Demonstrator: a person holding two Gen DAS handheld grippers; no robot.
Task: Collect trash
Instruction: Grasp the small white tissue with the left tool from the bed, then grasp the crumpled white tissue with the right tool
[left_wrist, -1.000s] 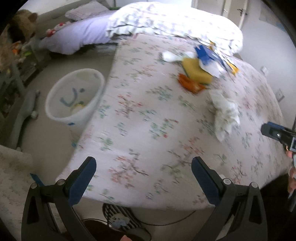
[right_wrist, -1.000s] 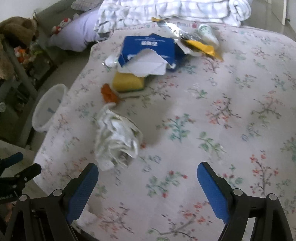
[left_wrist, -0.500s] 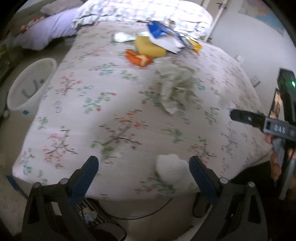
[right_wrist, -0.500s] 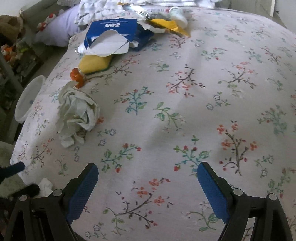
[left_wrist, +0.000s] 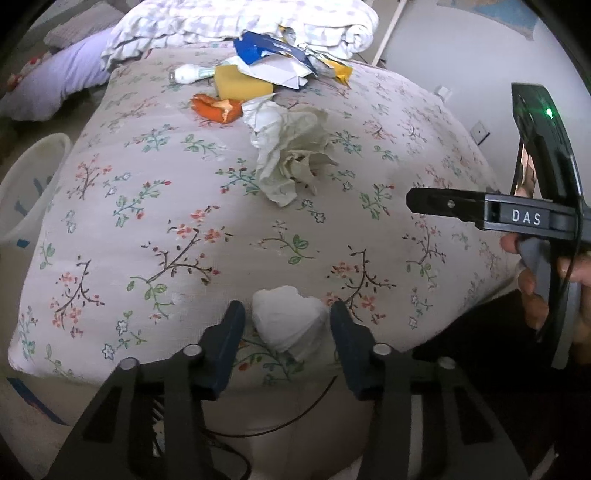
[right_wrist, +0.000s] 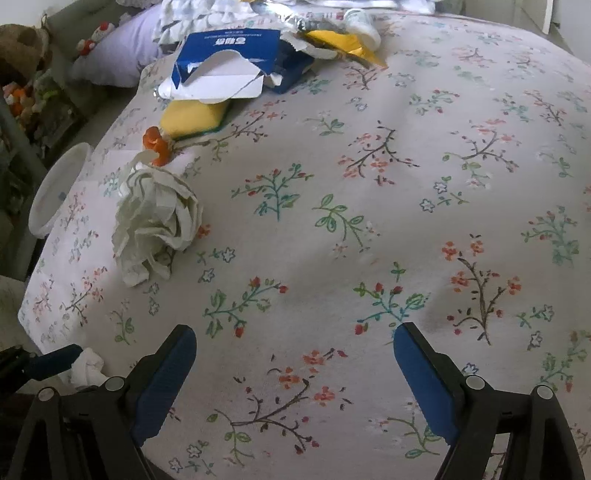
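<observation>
- Trash lay scattered on the bed (left_wrist: 155, 206), and nearly all of it was yet to be collected.
- A small white tissue wad (left_wrist: 288, 323) sat at the near edge of the bed, between the fingers of the left hand-held gripper (left_wrist: 286, 321).
- That gripper was partly closed around the wad; its pads stood just beside the tissue on both sides, and whether they were pressing it I could not tell.
- The right hand-held gripper (right_wrist: 295, 363) was wide open and held nothing, hovering over bare floral sheet near the bed's near edge.
- A large crumpled paper (left_wrist: 291, 155) lay mid-bed, apart from both grippers.
- Farther off sat an orange scrap (left_wrist: 216, 107), a yellow sponge (left_wrist: 240, 83), a torn blue box (right_wrist: 225, 55), a white tube (left_wrist: 188, 74) and a yellow wrapper (right_wrist: 343, 42), bunched near the folded blanket (left_wrist: 240, 22).
- A white bin (left_wrist: 26, 184) stood on the floor to the left of the bed; its contents were hard to make out.
- Judged from this, the job was at an early stage: one wad was about to be picked up, and at least six pieces remained.
- The wad looked light and soft, so a gentle squeeze should do; it sat at the edge and might slip off.
</observation>
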